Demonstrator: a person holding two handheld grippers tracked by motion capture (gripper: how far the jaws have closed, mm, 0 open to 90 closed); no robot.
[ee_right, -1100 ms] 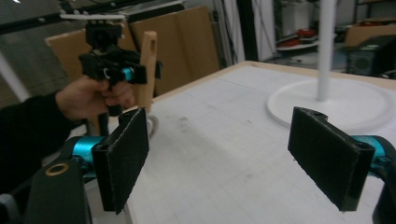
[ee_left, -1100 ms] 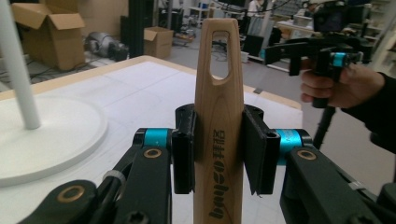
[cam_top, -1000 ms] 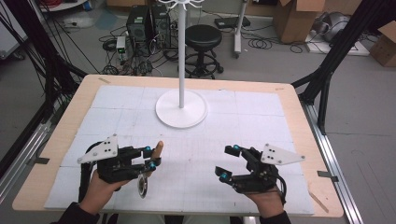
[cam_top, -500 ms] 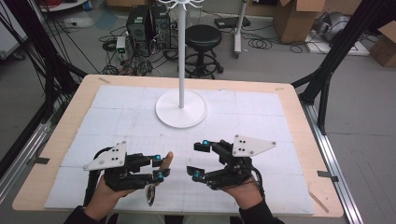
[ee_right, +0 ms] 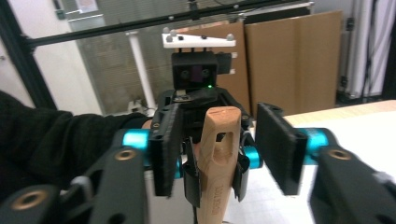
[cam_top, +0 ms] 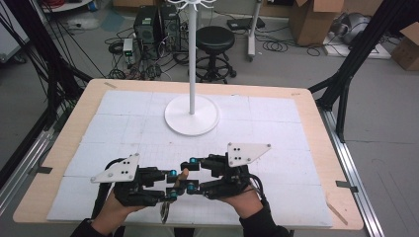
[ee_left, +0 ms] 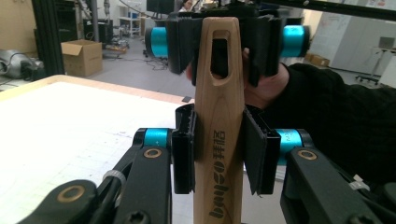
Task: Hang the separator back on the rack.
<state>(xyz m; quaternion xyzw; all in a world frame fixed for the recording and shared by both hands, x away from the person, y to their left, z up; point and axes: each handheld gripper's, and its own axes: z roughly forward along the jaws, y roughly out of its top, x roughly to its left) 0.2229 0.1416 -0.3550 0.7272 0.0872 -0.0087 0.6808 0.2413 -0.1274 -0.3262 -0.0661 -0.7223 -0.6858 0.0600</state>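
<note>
Wooden handle [ee_left: 219, 140] of the utensil sits pinched in my left gripper [cam_top: 172, 183], near the front edge of the tabletop [cam_top: 276, 128] and lifted clear of it, with the metal head [cam_top: 164, 213] hanging out below that hand. The left fingers [ee_left: 184, 149] press flat on both sides of the printed part of the handle, so that grip looks firm. What the next move turns on is this: the handle's long axis runs straight out along my left fingers and points its slotted end directly at my right gripper [ee_right: 219, 149], which faces it head-on from the opposite side. In the high view that axis lies roughly across the tabletop, left to right, tilting slightly away from me. The slotted end already lies between the 2 right fingers [ee_right: 275, 144], which have just been closing around it; in the right gripper view I can see a gap on each side, so I judge they are not pressing yet. My right hand is the 1 placed to take it, and I'd squeeze across the handle's narrow width. Well behind both hands, the white stand [cam_top: 191, 116] rises from the middle of the tabletop.
</note>
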